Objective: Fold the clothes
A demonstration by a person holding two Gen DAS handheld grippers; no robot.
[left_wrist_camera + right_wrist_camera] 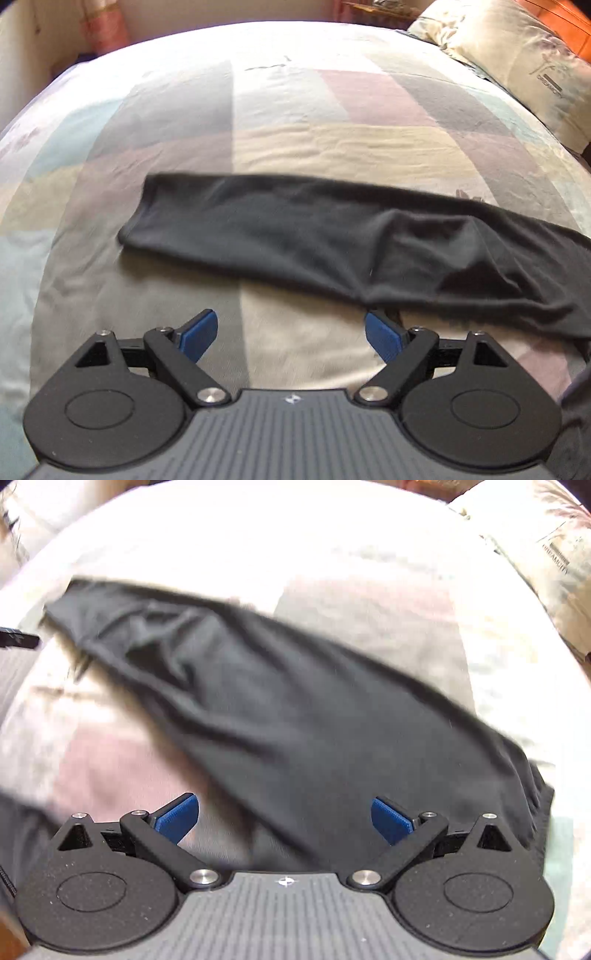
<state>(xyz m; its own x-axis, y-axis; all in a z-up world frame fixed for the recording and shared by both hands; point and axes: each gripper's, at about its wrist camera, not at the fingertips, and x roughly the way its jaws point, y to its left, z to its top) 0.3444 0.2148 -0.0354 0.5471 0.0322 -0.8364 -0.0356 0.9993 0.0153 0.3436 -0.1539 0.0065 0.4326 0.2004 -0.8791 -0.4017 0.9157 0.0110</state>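
While my left gripper (291, 334) hangs over the bed (295, 155) with its 2 blue pads spread wide and nothing between them, I read the job from the left wrist view as partly done. The black garment (314, 236) lies across the patchwork bedspread as a long narrow band, so I judge that at least 1 lengthwise fold is already in. Its left end is squared off with a neat hem, and that half sits flat. Toward the right it bunches: a raised ridge and several slack creases show before the cloth runs out of frame. A pillow (517, 62) sits at the far right corner of the bed, well apart from the cloth. My pads are just short of the garment's near edge, not touching it.

From the right wrist view, my right gripper (285, 818) is also fully spread, gripping nothing. The same garment (295, 716) slants from upper left down to lower right and passes right under the fingers; its wide end is gathered in small pleats beside the right pad. Motion blur softens the edges, so I cannot tell how many layers lie here. The cloth looks thin, soft and limp, matte black, with diagonal wrinkles near the upper left.

What I think remains: smoothing the rumpled right end, then folding the band crosswise into a compact stack.
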